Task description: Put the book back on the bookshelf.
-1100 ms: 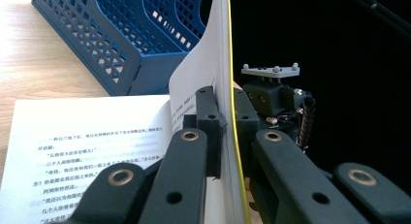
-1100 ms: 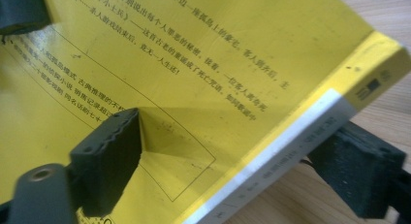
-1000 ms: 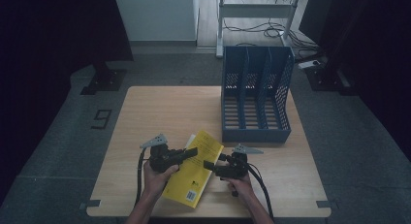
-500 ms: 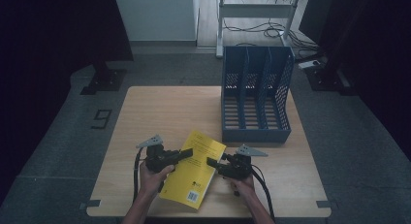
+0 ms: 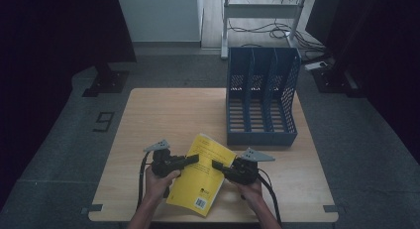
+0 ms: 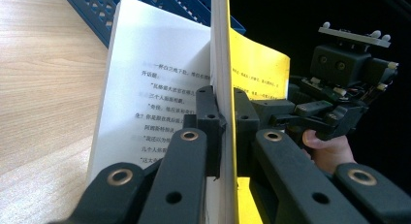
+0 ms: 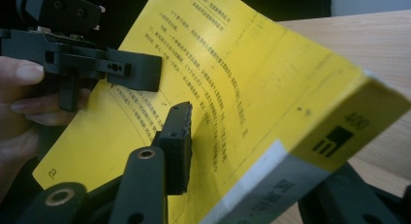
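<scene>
Over the table (image 5: pixel 158 115):
Left gripper (image 5: pixel 190 160): pinching the yellow book's (image 5: pixel 200 174) cover tight.
Right gripper (image 5: pixel 217 165): jaws have just been closing around the book's spine side.

The yellow book (image 7: pixel 271 78) bears "400" beside a black block mark on its spine end and rows of small Chinese print on its cover, its open white page (image 6: pixel 150 88) carries Chinese text too small to read surely, and the floor mark (image 5: pixel 104 121) reads "9".
</scene>
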Demonstrator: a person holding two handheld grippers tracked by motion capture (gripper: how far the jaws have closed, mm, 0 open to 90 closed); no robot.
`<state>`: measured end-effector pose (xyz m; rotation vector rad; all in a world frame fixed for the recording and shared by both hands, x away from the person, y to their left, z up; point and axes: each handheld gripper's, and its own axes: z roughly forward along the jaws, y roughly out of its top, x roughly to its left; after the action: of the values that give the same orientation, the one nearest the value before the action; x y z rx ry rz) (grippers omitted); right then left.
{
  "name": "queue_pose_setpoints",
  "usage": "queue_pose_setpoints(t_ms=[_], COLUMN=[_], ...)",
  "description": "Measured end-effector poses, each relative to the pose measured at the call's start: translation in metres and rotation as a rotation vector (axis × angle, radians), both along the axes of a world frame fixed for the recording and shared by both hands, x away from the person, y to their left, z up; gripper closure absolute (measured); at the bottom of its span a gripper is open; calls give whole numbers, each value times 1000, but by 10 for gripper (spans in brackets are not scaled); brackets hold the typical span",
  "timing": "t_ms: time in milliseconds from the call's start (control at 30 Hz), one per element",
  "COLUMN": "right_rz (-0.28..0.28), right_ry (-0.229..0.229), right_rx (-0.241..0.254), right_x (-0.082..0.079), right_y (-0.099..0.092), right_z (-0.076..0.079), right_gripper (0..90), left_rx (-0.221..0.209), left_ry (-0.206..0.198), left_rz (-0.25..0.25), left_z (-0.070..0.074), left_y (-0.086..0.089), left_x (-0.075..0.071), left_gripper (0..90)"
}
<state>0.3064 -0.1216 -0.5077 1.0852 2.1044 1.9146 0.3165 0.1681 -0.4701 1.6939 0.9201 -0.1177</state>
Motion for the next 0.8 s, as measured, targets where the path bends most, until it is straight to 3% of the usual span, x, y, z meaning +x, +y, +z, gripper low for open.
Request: queue_pose_setpoints(t_ms=[233, 500, 800], right_rz=[5, -1, -2], right_ry=[-13, -72, -82], right_rx=[-11, -51, -47], right_x=[-2, -8, -10], right_y=[0, 0, -2], right_z=[5, 17, 22], right_gripper=[613, 634, 651], left_rx=[-8, -35, -43], left_ry=[-3, -4, -13], left_rz=[-3, -13, -22], left_z=[-1, 0, 0], left_y=[1, 2, 1], left_x=[0, 0, 0], left_gripper=[858, 847, 842])
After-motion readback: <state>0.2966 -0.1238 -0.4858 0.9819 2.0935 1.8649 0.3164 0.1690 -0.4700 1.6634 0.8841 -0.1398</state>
